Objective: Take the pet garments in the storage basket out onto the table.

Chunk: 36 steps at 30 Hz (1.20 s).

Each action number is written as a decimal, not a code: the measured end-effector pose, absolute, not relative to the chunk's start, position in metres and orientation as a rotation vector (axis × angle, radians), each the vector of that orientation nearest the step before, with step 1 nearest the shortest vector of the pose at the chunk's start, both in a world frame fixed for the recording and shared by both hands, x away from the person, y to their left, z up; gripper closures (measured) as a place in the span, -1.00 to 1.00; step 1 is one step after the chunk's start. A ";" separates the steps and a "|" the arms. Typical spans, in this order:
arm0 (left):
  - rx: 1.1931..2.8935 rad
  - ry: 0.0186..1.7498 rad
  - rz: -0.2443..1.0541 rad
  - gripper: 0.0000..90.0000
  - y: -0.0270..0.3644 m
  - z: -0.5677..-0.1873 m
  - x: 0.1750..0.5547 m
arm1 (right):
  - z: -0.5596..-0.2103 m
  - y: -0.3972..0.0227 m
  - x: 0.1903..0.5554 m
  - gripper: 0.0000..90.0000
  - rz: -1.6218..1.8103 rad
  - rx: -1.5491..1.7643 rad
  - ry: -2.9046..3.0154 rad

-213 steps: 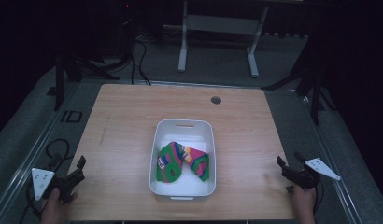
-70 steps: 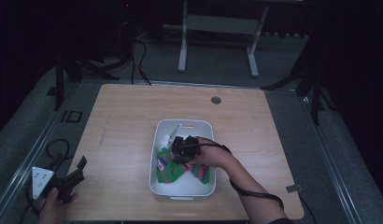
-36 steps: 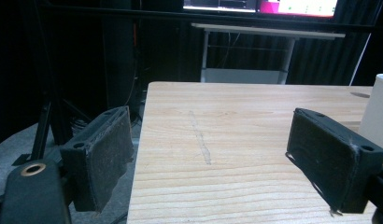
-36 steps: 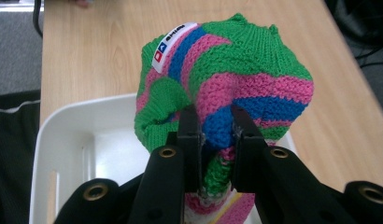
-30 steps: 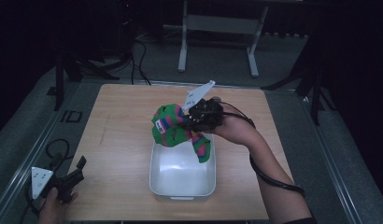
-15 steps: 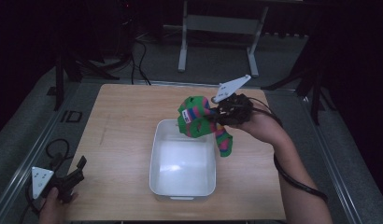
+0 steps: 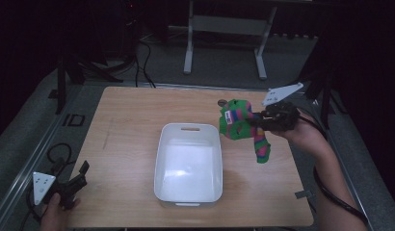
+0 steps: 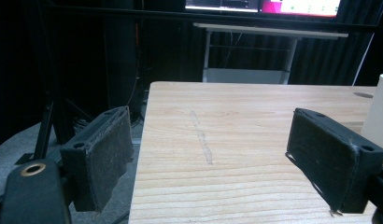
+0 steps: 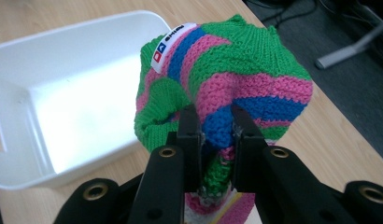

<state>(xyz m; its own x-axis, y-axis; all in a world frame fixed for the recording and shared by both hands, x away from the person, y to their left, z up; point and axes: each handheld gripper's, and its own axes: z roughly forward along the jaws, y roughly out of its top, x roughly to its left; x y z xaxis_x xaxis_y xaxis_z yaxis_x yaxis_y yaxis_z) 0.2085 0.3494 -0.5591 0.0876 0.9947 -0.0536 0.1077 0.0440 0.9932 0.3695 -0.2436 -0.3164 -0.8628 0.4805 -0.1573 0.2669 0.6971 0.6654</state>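
Striped knitted socks (image 9: pixel 236 79): soft, light, floppy bundle.
Right gripper (image 9: pixel 216 128) pinches a thick fold, toe dangling; left gripper (image 8: pixel 217 158) fingers gape empty.

A tub (image 7: pixel 189 163) sits on the tabletop (image 7: pixel 123 125), a little right of centre and toward the near edge. The right claw (image 7: pixel 256 121) holds a knit (image 7: pixel 239 126) in the air just right of the tub's far right corner. The left claw (image 7: pixel 80 173) lies at the near left corner, well apart from the tub.
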 end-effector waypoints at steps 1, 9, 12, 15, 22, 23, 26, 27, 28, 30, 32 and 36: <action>1.290 1.241 1.055 -0.67 0.349 -0.559 0.209 | -0.318 -0.249 0.369 0.72 0.944 0.602 2.582; 1.294 1.239 1.058 -0.67 0.349 -0.559 0.208 | -0.346 -0.274 0.371 0.72 0.953 0.703 2.572; 1.292 1.240 1.056 -0.67 0.349 -0.559 0.209 | -0.355 -0.277 0.372 0.72 0.937 0.722 2.577; 1.292 1.240 1.056 -0.67 0.349 -0.559 0.209 | -0.370 -0.281 0.373 0.71 0.937 0.751 2.578; 1.296 1.239 1.058 -0.67 0.349 -0.559 0.209 | -0.422 -0.285 0.378 0.71 0.921 0.836 2.615; 1.296 1.239 1.058 -0.67 0.349 -0.559 0.209 | -0.429 -0.284 0.378 0.71 0.923 0.848 2.618; 1.296 1.238 1.058 -0.67 0.349 -0.559 0.209 | -0.448 -0.282 0.380 0.71 0.927 0.876 2.625; 1.297 1.238 1.058 -0.67 0.349 -0.559 0.209 | -0.454 -0.281 0.381 0.71 0.927 0.882 2.626; 1.297 1.238 1.058 -0.67 0.349 -0.559 0.209 | -0.460 -0.280 0.381 0.71 0.926 0.891 2.629; 1.297 1.237 1.058 -0.67 0.349 -0.559 0.209 | -0.470 -0.278 0.382 0.71 0.932 0.902 2.635; 1.296 1.237 1.058 -0.67 0.349 -0.559 0.209 | -0.479 -0.275 0.383 0.71 0.936 0.920 2.636; 1.297 1.236 1.058 -0.67 0.349 -0.559 0.208 | -0.496 -0.272 0.384 0.70 0.939 0.950 2.640</action>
<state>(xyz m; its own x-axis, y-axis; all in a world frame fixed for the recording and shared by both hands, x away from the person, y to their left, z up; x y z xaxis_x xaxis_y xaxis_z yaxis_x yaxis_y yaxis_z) 0.2085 0.3488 -0.5591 0.0903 0.9948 -0.0470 0.1074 0.0372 0.9935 0.3835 -0.2717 -0.4959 -0.7790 0.6258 0.0395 0.5103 0.5961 0.6199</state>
